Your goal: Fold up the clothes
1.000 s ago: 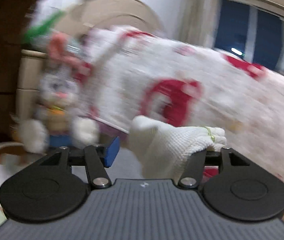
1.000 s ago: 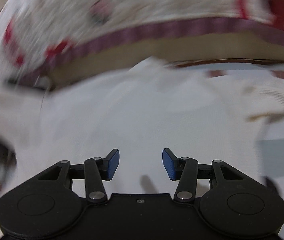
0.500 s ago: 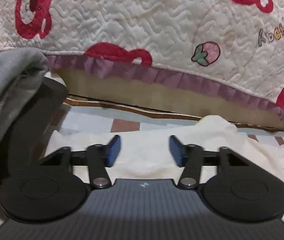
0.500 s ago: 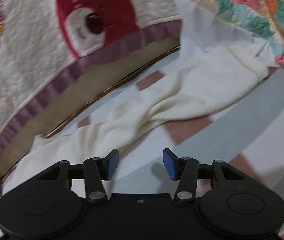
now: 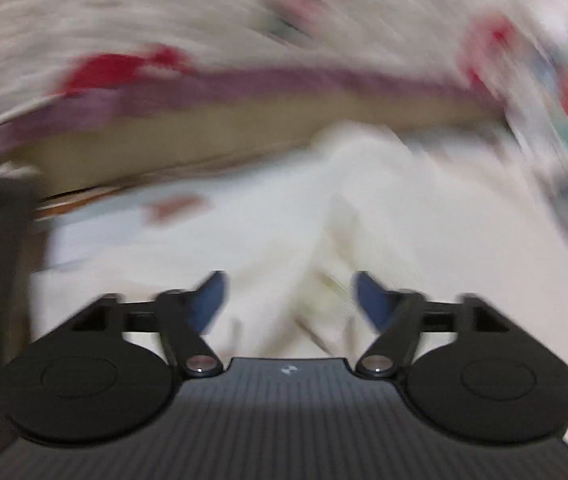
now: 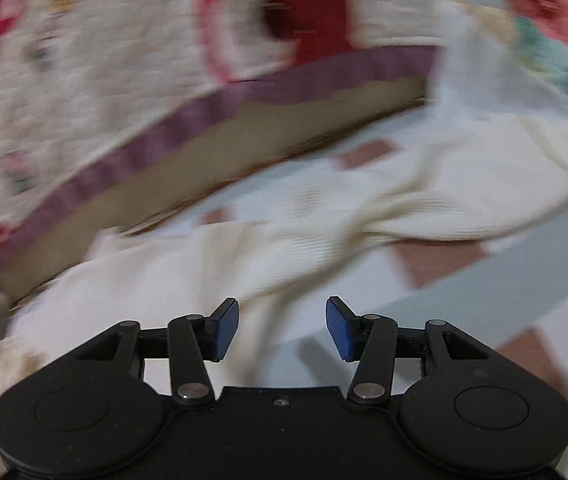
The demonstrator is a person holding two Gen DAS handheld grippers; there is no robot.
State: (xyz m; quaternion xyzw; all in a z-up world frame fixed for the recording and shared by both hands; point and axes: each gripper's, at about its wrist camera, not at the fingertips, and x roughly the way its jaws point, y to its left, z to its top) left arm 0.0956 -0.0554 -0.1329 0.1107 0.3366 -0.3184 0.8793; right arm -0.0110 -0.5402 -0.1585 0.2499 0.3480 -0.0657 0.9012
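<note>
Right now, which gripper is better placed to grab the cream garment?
Left, probably. The left gripper is open with the cream garment bunched between its fingers; the right gripper is open beside a flat edge.

Left gripper [image 5: 288, 300]: black body, blue-padded fingers [image 5: 208, 300] spread wide, nothing between them; view heavily motion-blurred. Right gripper [image 6: 282, 328]: black body, blue ribbed pads [image 6: 340, 330] parted, empty, pointing forward and low.

Two low wrist views over one cream garment [image 6: 324, 216], bedward.
</note>
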